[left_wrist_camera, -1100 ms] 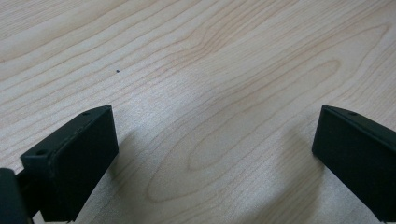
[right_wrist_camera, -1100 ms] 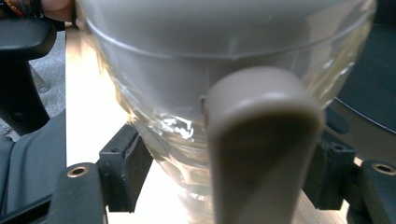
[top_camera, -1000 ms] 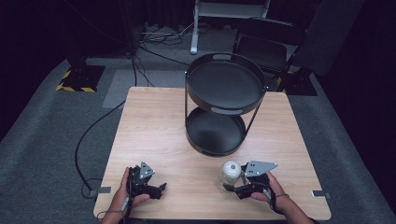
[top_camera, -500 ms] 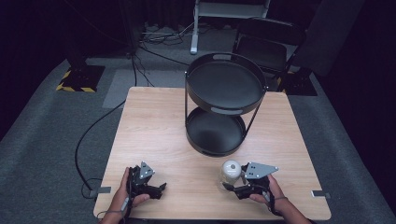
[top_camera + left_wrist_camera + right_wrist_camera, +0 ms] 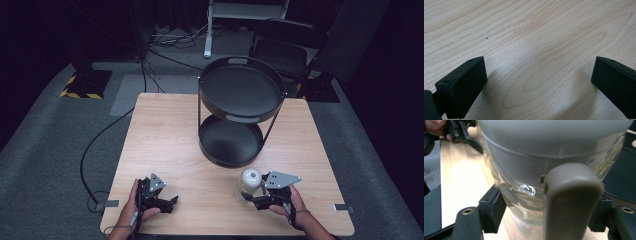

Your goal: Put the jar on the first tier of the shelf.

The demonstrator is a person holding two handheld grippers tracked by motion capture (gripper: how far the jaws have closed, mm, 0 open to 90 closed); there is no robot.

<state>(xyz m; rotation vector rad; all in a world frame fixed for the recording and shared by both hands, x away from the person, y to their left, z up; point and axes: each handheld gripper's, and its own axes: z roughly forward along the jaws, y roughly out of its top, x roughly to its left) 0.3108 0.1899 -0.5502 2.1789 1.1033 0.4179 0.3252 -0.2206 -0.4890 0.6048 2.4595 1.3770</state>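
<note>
**Right tool gripping the jar near the front edge**

The clear jar (image 5: pixel 249 183) with a pale lid is standing near the front edge of the tabletop (image 5: pixel 170 135), toward its right corner, just in front of the black two-tier stand (image 5: pixel 240 117). The right tool (image 5: pixel 251 196) is pinching the glass body low, both jaws pressing on it. To lift well, I judge the person should be raising it straight and keeping it upright, clearing the stand's lower rim. The left tool (image 5: pixel 169 201) is resting wide open and empty near the front left corner.
</note>
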